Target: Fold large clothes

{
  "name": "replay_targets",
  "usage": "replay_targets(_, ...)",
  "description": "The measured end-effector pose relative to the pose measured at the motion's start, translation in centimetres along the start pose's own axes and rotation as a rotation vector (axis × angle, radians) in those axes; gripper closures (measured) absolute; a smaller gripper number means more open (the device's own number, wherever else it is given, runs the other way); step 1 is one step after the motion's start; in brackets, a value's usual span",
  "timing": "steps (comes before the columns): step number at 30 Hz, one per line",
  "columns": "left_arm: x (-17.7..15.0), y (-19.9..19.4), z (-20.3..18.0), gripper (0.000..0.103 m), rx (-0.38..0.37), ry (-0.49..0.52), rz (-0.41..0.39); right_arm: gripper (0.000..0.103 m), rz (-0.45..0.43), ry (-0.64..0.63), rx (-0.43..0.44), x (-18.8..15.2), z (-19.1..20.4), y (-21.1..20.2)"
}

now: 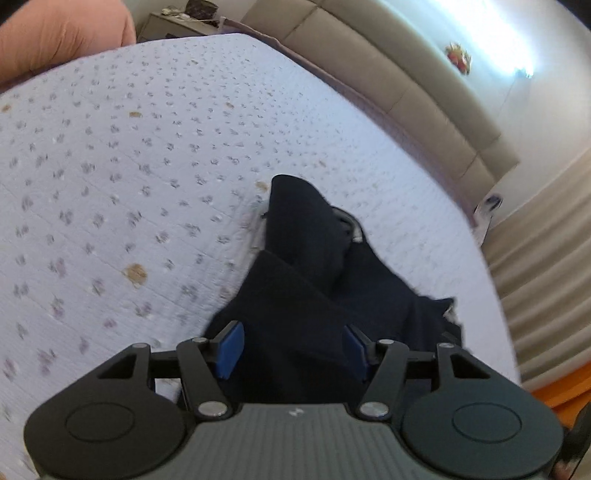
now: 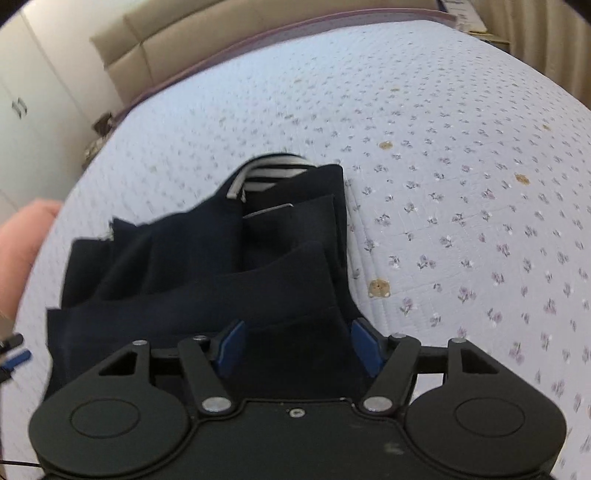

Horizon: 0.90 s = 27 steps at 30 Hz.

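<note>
A dark navy garment [image 1: 314,288] lies bunched in folds on the bed; in the right wrist view [image 2: 229,258] a black-and-white striped collar [image 2: 273,171] shows at its far end. My left gripper [image 1: 293,343] is open, its blue pads [image 1: 231,347] apart over the near edge of the garment. My right gripper [image 2: 297,345] is open too, blue pads [image 2: 231,345] wide apart with the navy cloth lying between and under them. Neither gripper pinches the cloth.
The bed has a pale blue quilt [image 1: 147,166] with small flowers and bear prints [image 2: 379,288]. A beige padded headboard [image 1: 388,74] and curtain [image 1: 546,258] stand behind. A pink pillow [image 1: 62,33] lies at the far left. A white wardrobe [image 2: 33,110] is on the left.
</note>
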<state>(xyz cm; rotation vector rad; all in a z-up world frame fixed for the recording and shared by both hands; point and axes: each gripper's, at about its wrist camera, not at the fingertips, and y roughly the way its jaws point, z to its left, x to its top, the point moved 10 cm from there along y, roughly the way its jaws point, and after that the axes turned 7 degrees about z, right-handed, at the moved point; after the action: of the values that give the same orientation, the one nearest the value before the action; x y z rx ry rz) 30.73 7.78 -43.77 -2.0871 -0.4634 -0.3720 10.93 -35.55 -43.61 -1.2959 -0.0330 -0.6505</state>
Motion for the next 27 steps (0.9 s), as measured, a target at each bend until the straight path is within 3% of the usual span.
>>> replay_targets(4,0.7,2.1,0.4,0.042,0.048,0.047,0.049,0.025,0.014,-0.067,0.002,1.2,0.2,1.7)
replay_targets(7,1.7,3.4,0.9,0.04,0.029,-0.001,0.048,0.025,0.021,-0.081,0.005,2.1,0.3,3.4)
replay_targets(10,2.6,4.3,1.5,0.027,0.019,-0.044,0.029,0.025,0.023,-0.053,0.023,2.9,0.1,4.7)
replay_targets(14,2.9,6.5,1.7,0.026,0.016,-0.052,0.071,0.026,0.047,-0.027,-0.001,3.1,0.1,6.2)
replay_targets(16,2.6,7.6,1.6,0.026,0.015,-0.047,0.102,0.031,0.072,-0.015,-0.006,2.7,0.1,6.9)
replay_targets(18,2.5,8.3,1.6,0.026,0.009,-0.043,0.104,0.05,0.09,-0.018,-0.01,2.3,0.3,7.2)
replay_targets(19,2.5,8.6,1.7,0.028,-0.005,-0.057,0.1,0.065,0.086,-0.029,-0.02,2.2,0.5,7.1)
replay_targets(21,2.5,8.6,1.7,0.049,-0.008,-0.058,0.083,0.084,0.069,-0.063,-0.046,2.0,1.1,6.7)
replay_targets(23,2.5,7.9,1.2,0.085,0.035,0.027,0.044,0.091,0.048,-0.101,-0.074,1.6,1.8,6.1)
replay_targets(27,2.0,5.7,-1.0,0.087,0.06,0.115,-0.045,0.095,-0.009,-0.159,-0.103,0.8,3.7,4.2)
